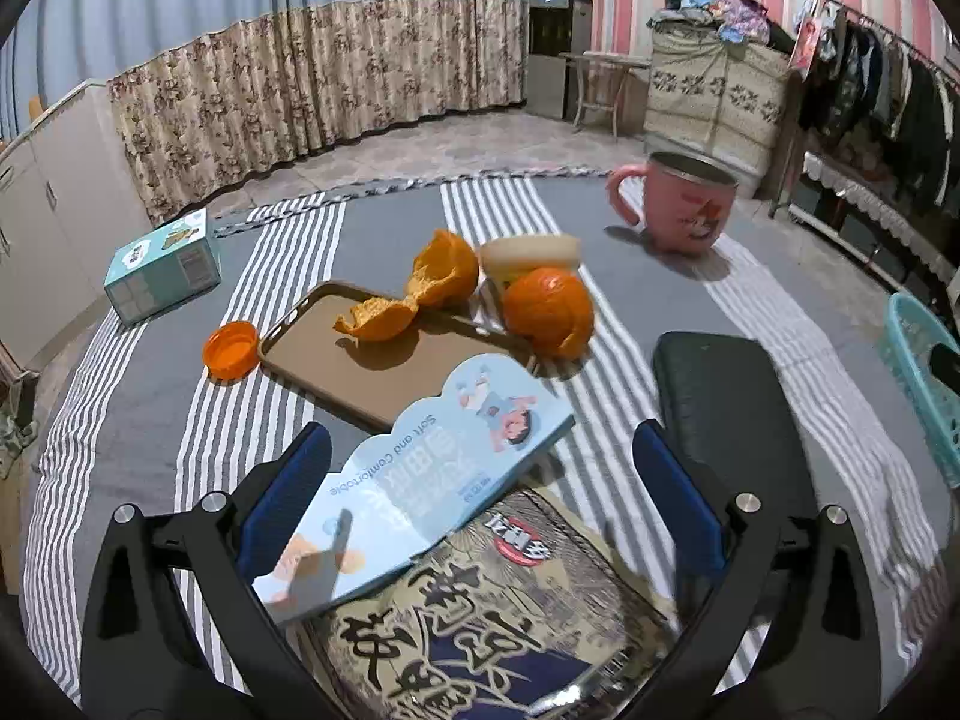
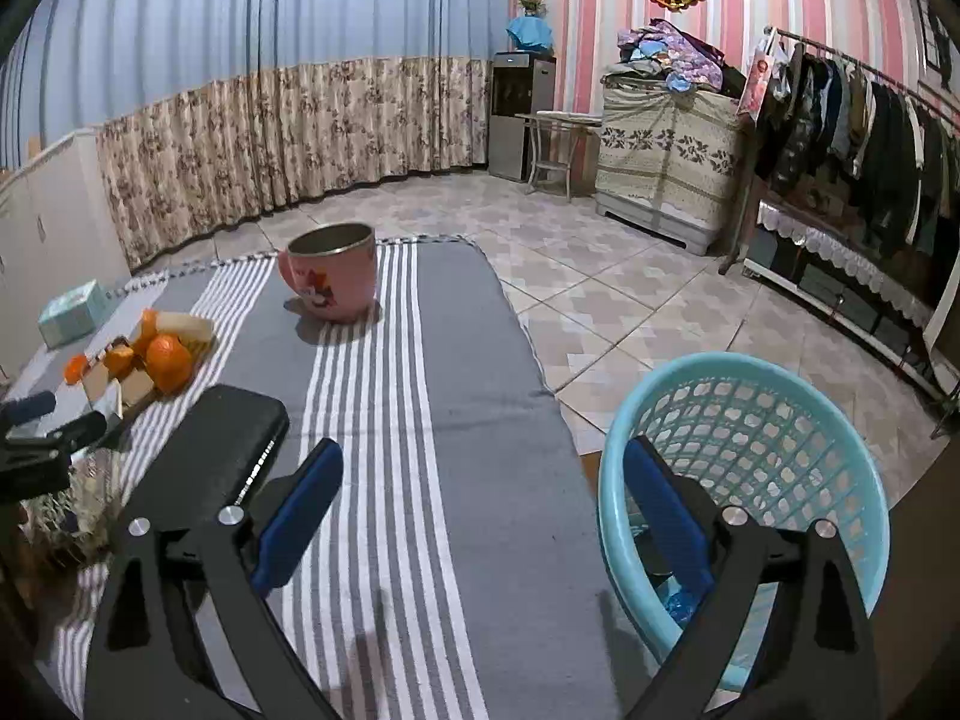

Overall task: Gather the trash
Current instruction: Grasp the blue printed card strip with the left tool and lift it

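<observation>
Blue card (image 1: 420,468) | long axis runs near-left to far-right | both jaws wide

Both wrist views face forward low over the table (image 1: 384,222) (sharing the mug (image 1: 690,204)).

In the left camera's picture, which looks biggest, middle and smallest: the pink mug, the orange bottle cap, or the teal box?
As they appear in that view:
1. pink mug
2. teal box, close to the mug in apparent size, so that order is unsure
3. orange bottle cap, clearly smallest
</observation>
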